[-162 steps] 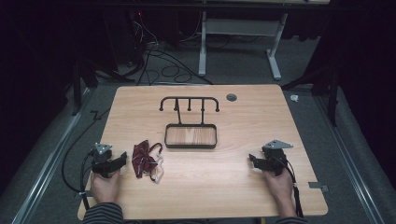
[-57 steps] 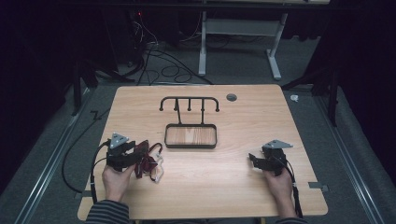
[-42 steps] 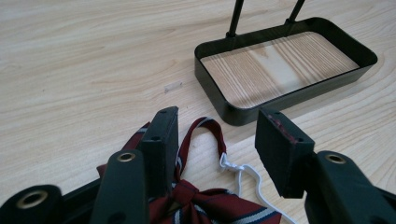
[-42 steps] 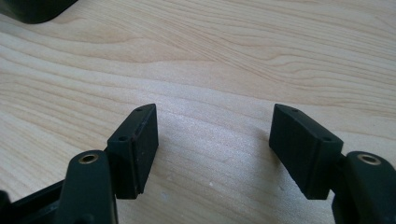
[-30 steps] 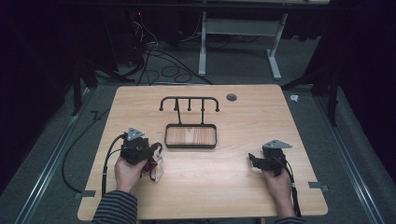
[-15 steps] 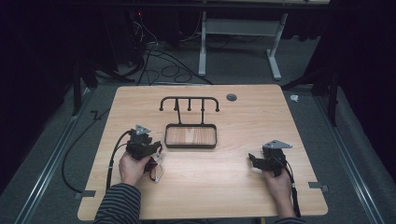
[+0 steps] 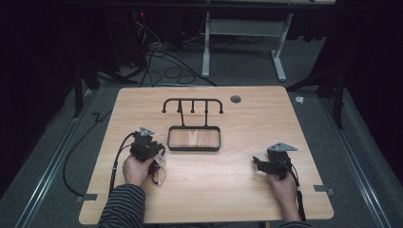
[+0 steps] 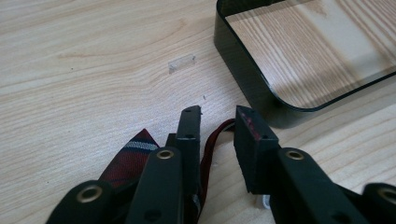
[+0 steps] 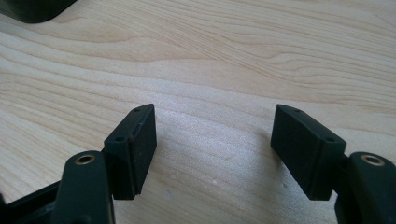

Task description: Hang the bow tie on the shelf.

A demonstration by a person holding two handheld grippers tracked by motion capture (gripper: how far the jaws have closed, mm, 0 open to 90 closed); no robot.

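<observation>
The left tool (image 8: 217,119), a black 2-jaw gripper held in the person's left hand (image 7: 134,170), sits low over a small dark red fabric piece (image 8: 128,156) with grey and white stripes, something like a folded tie or ribbon. Its jaws stand a narrow gap apart, and a thin dark red cord or strap (image 8: 212,144) of the same piece runs up between them; whether the pads already press on it I cannot tell, but the gap looks not quite closed. The fabric lies on the light wooden counter (image 7: 294,118), just beside the near left corner of a shallow black-rimmed tray with a wooden floor (image 8: 243,74). Behind that tray in the high view stands a black metal rack with 4 short hooks (image 7: 192,105).

The right tool (image 9: 215,149) rests well apart on the right side of the counter, its jaws wide apart over bare wood with nothing between them.

The fabric is probably very light, soft and limp. It should sag and trail from whatever point is pinched, and it is in no danger of breaking. A flat woven cloth can slide out of smooth pads, so a firm pinch seems wise. The thin cord is the easiest part to catch, yet lifting there would likely let the wider striped end dangle. Taking a fold of the broader part, or the spot where cord meets cloth, should give better control.
</observation>
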